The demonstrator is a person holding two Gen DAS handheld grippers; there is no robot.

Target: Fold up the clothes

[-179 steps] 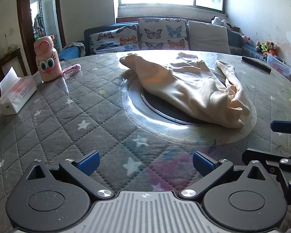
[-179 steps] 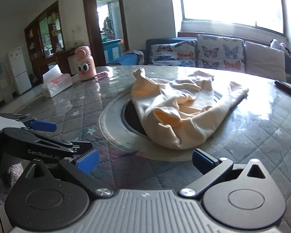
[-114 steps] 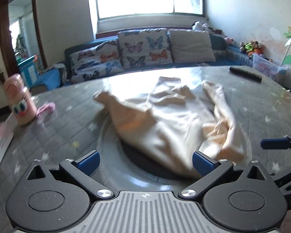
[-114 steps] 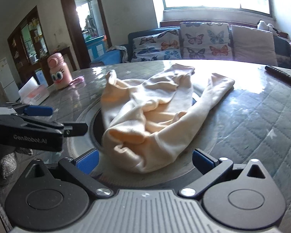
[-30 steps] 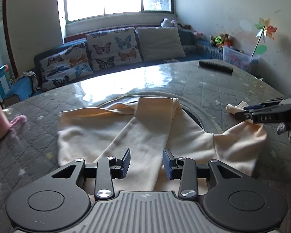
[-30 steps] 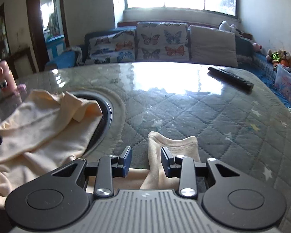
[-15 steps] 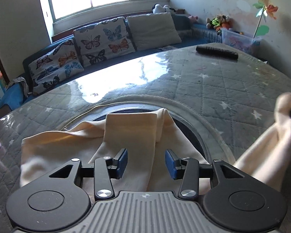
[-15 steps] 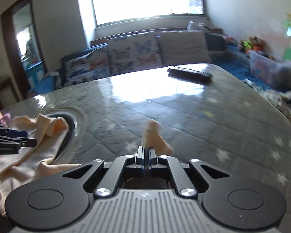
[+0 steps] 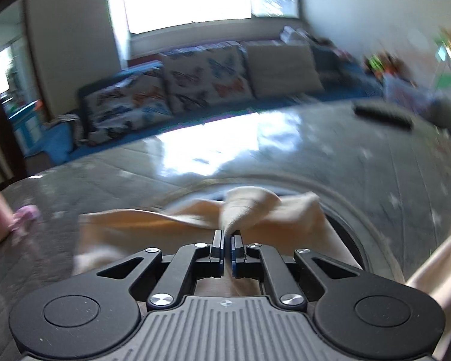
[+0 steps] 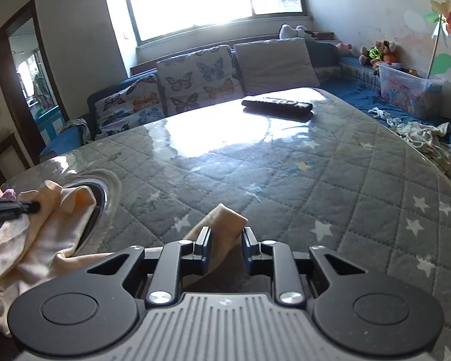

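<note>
Two grippers worked one cream cotton garment [image 10: 36, 240] on the quilted grey table [image 10: 315, 180]: left gripper [image 9: 228, 240] clamped a fold; right gripper [image 10: 224, 242], jaws opening, straddled a cuff.

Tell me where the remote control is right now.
The remote control lies on the far side of the quilted table, just before the sofa cushions, right of centre in both views.
</note>
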